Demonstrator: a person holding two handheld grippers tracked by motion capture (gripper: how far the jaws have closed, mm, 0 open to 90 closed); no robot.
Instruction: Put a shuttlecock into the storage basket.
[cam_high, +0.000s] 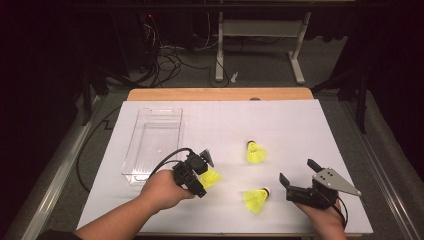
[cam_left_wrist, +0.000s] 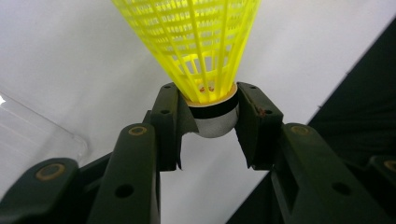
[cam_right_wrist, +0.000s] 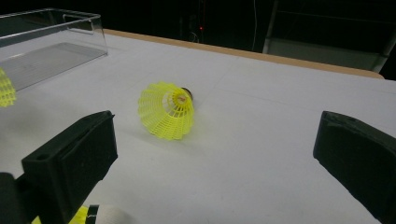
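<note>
1. I am holding the left gripper (cam_left_wrist: 212, 126) pinched on the cork nose of a yellow shuttlecock (cam_left_wrist: 205, 51); in the left gripper view both pads are pressing on the white cap just below the black band, and the skirt is fanning out beyond the tips. In the high view this held shuttlecock (cam_high: 210, 177) is sitting at the gripper, just right of the clear plastic bin (cam_high: 150, 145).
2. I am judging it as very light, so a gentle squeeze should be enough. The rounded cap looks smooth and could be slipping out if the pads ride off its widest part.
3. I am treating the mesh skirt as springy but easy to crush, so I am taking hold at the stiff nose, never across the lattice.
4. The right gripper (cam_high: 298, 174) is standing spread wide with nothing between its pads, resting on the white table (cam_high: 300, 125).
5. A second shuttlecock (cam_high: 256, 199) is lying on its side just left of that gripper.
6. Farther out, a third shuttlecock (cam_right_wrist: 167, 111) is lying tipped over, its dark nose pointing away from me; I would be approaching it from the nose end.
7. The bin looks empty and is lying beyond the left hand (cam_high: 162, 190).
</note>
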